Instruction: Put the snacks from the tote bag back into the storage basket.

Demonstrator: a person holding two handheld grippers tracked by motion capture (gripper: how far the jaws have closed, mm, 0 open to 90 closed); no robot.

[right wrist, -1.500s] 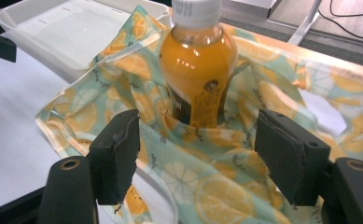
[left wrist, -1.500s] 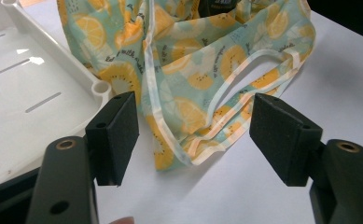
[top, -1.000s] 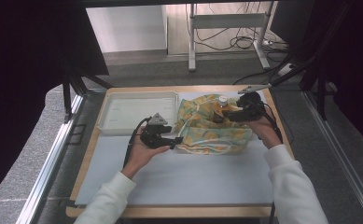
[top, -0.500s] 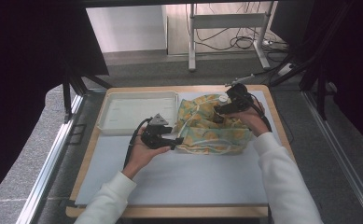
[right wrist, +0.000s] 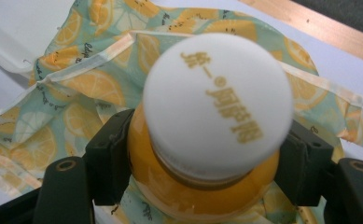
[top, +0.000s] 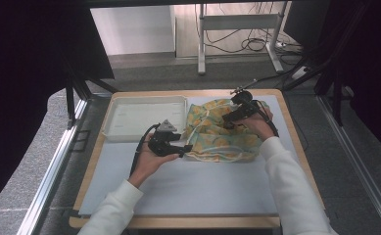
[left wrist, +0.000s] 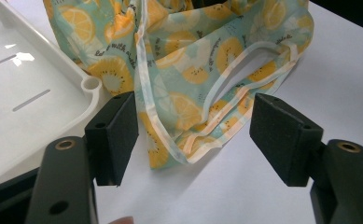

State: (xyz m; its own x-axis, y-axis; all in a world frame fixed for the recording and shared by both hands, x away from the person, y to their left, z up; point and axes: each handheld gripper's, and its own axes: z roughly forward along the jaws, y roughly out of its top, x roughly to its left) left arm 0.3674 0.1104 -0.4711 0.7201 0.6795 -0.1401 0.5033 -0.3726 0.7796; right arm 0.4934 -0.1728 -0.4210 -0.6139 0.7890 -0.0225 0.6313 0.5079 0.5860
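A fruit-print cloth bag [top: 222,137] lies crumpled on the white mat, right of centre. My right gripper [top: 230,117] reaches over its far part. In the right gripper view, the gripper [right wrist: 207,158] has an orange bottle [right wrist: 216,107] with a white cap between its pads. The jaws have just been closing, and both pads now touch the bottle's body. My left gripper [top: 185,148] rests at the bag's near left corner. In the left gripper view, the gripper [left wrist: 195,135] stands open, with the bag's trimmed edge [left wrist: 193,135] lying loose between its pads.
A white plastic tray [top: 129,117] sits at the back left, its corner [left wrist: 88,86] close to my left gripper's left pad. The mat [top: 202,186] lies on a wooden board. Metal rails run along both sides of the table.
My right gripper has moved left and toward the far side over the bag. The left hand has stayed put at the bag's corner.
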